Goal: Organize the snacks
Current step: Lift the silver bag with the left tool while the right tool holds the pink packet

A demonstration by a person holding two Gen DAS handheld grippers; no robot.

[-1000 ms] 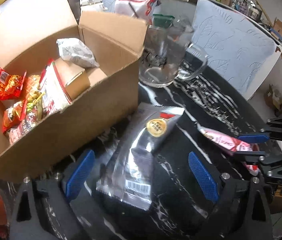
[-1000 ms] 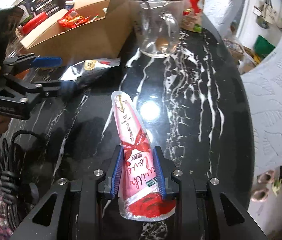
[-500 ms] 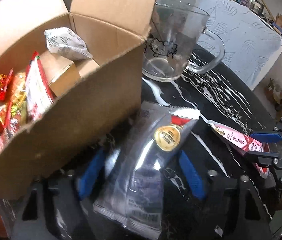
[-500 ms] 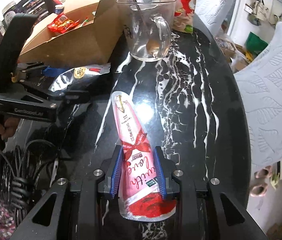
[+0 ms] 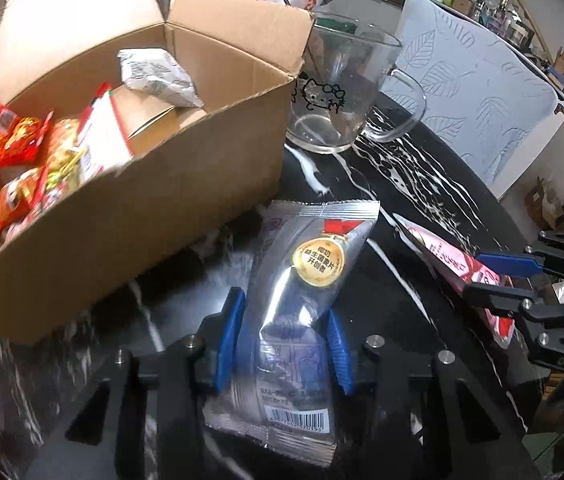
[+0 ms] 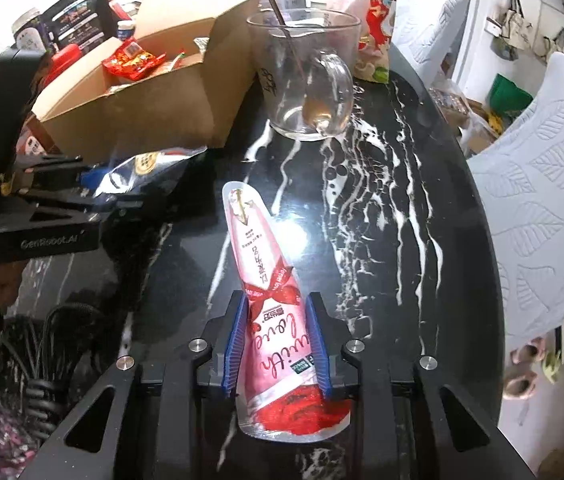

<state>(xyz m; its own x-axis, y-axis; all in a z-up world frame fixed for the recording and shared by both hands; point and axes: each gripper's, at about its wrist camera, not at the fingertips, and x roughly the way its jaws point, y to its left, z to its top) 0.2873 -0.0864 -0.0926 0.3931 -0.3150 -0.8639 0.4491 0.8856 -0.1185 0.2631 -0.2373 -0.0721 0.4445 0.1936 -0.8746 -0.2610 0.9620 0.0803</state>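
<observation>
While the left gripper (image 5: 283, 332), its jaws just closing, pinches the silver snack packet (image 5: 313, 276) on the black marble table (image 5: 421, 184), the cardboard box (image 5: 130, 216) of snacks stands at ten o'clock. At three o'clock the right gripper (image 6: 276, 344) clamps a pink pouch (image 6: 266, 280), narrow jaws pressing its sides.

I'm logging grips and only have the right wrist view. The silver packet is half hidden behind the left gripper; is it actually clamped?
Observer: Yes. The left gripper has just been closing, and its blue pads now press both sides of the silver packet.
Operator: Anything printed low on it?
Observer: A barcode near the bottom edge.
Operator: What's deep in the box?
Observer: A white patterned pouch in the cardboard box's far corner.
</observation>
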